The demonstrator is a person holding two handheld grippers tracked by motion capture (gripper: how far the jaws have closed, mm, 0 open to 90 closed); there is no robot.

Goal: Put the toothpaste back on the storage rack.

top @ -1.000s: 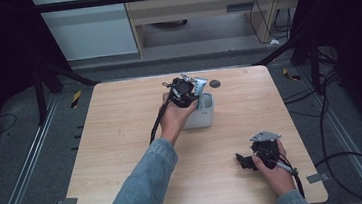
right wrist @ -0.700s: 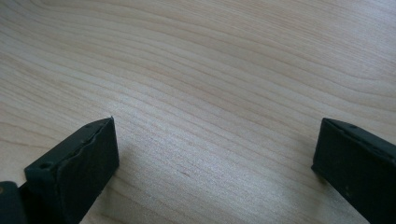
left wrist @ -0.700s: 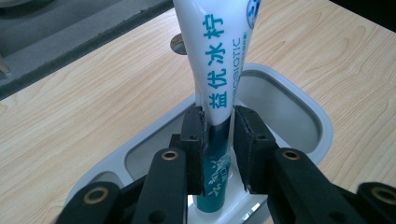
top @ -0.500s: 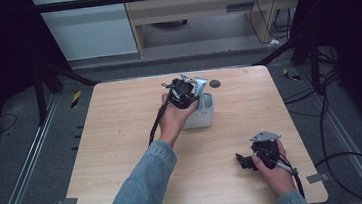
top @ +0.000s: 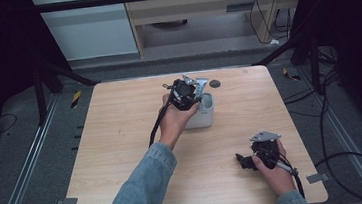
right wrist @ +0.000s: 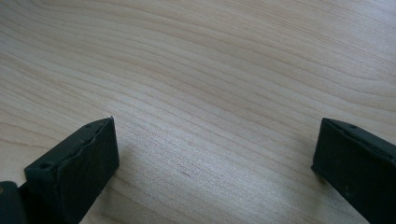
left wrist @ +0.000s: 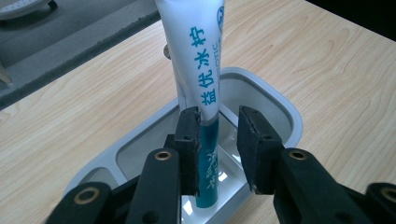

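Slowly our left gripper (left wrist: 218,140) jaws have just been opening, and the toothpaste tube (left wrist: 198,70) stands between them in the white holder (left wrist: 280,107). Our right gripper (right wrist: 215,158) jaws are wide open over the surface (right wrist: 210,70), holding nothing.

A faded blue denim sleeve (top: 140,191) is covering the person's left forearm, and a sliver of the same denim is showing as a cuff (top: 290,203) at the right wrist. The left gripper (left wrist: 218,140) is showing two black, blocky jaws with ribbed pads, mounted on black links pinned by brass-coloured rivets — and from above it is wearing a grey three-cornered plate (top: 195,83), with a black cable (top: 159,120) trailing off it. The right gripper (right wrist: 215,163) is showing the same matte black jaw blocks with small screw holes, and in the high view it is carrying its own grey plate (top: 265,136) and a black cable.
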